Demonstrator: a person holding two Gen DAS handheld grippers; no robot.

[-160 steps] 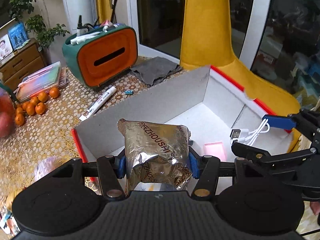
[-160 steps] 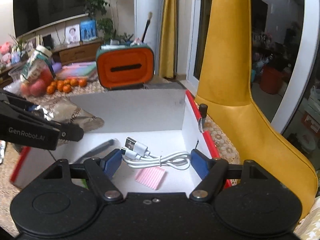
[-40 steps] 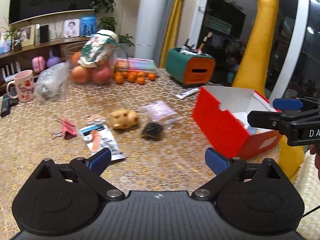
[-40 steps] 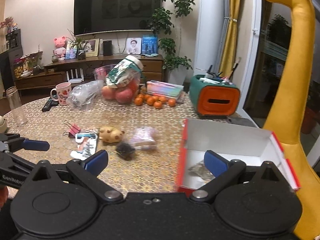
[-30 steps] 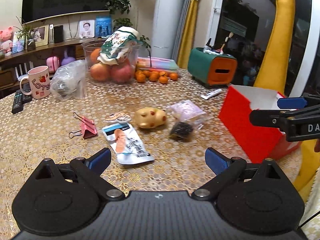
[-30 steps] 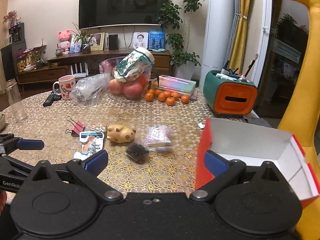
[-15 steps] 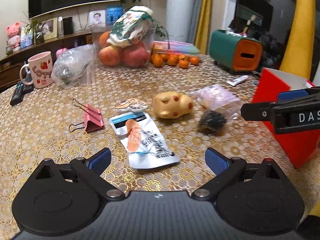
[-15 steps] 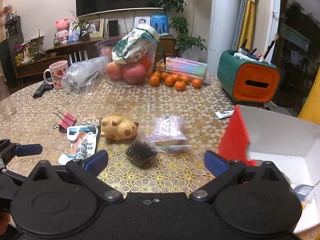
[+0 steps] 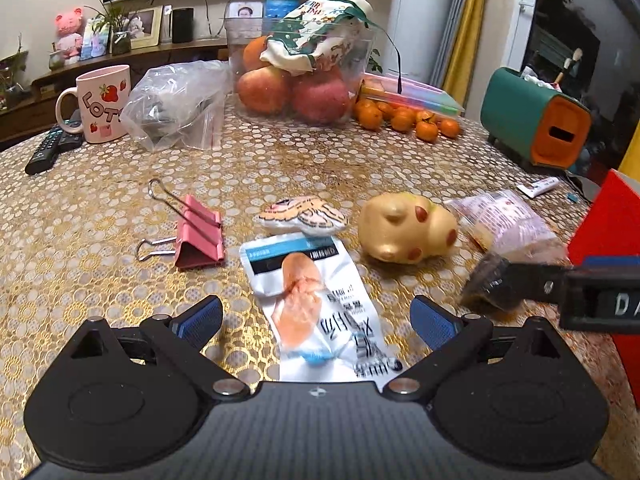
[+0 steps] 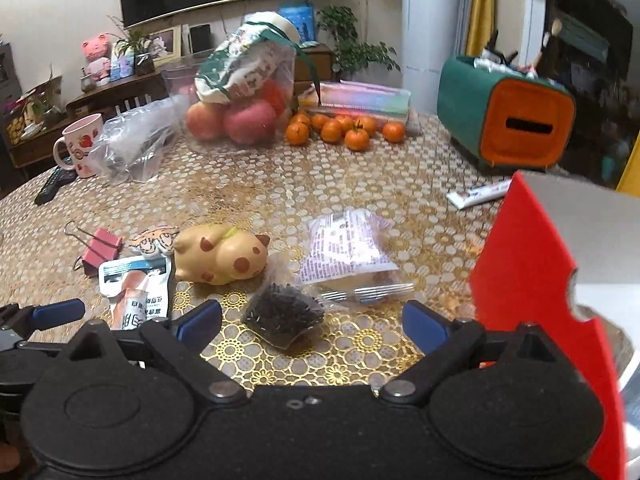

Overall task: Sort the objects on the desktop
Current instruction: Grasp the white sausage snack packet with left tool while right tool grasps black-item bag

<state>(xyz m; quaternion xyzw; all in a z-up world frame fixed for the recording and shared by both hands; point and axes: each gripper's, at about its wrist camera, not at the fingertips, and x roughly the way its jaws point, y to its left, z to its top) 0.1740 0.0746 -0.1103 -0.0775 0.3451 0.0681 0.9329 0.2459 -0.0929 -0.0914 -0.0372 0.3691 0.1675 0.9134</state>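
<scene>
1. Both your claws have dropped toward the table since the earlier frames; the red box (image 10: 532, 280) has slid off to the R edge.
2. L claw (image 9: 316, 318) is wide & empty, with the white snack packet (image 9: 316, 300) lying between its pads, untouched.
3. R claw (image 10: 312, 326) has just been closing a bit, but it's wide too; the dark seed bag (image 10: 284, 314) sits between its pads, no contact.
4. Earlier you held a foil pack & a cable over the box; now they're gone from your grip, so I'd say the next picks are lined up.
</scene>
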